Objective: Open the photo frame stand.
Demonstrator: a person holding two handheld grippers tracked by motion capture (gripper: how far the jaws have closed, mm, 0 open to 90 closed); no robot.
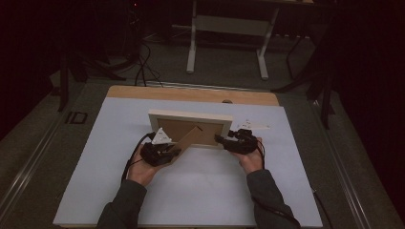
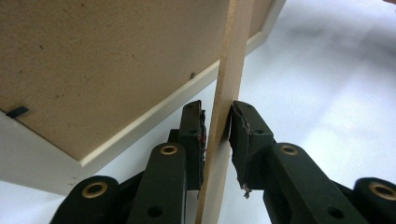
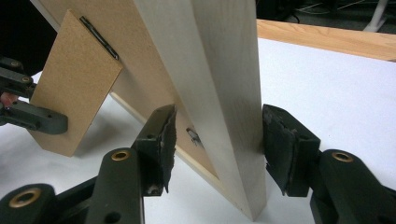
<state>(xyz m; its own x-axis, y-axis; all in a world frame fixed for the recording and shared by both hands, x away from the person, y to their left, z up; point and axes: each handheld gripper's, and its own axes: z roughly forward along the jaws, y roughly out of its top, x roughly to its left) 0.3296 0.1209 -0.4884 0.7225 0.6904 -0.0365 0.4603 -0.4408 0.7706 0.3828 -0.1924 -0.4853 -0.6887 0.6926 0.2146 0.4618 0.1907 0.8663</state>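
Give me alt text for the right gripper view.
The right gripper clamps the pale wooden side of an upright picture frame on a white table. Behind it, the left gripper pinches the frame's brown easel stand.

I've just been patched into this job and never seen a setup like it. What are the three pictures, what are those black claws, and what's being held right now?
There is no robot here: a person holds a two-jaw tool in each hand. The high view looks down on the white table from above the person's side. The other two pictures come from cameras riding on each tool, looking along its black jaws.

On the table stands a picture frame, its brown back facing the person. The left hand-held gripper has its jaws on either side of the frame's thin fold-out stand, seemingly pinching it. The right hand-held gripper has its jaws around the frame's pale wooden side edge; one pad seems to touch it, the other stands slightly off. A small white object lies behind the right hand; I cannot tell what it is.
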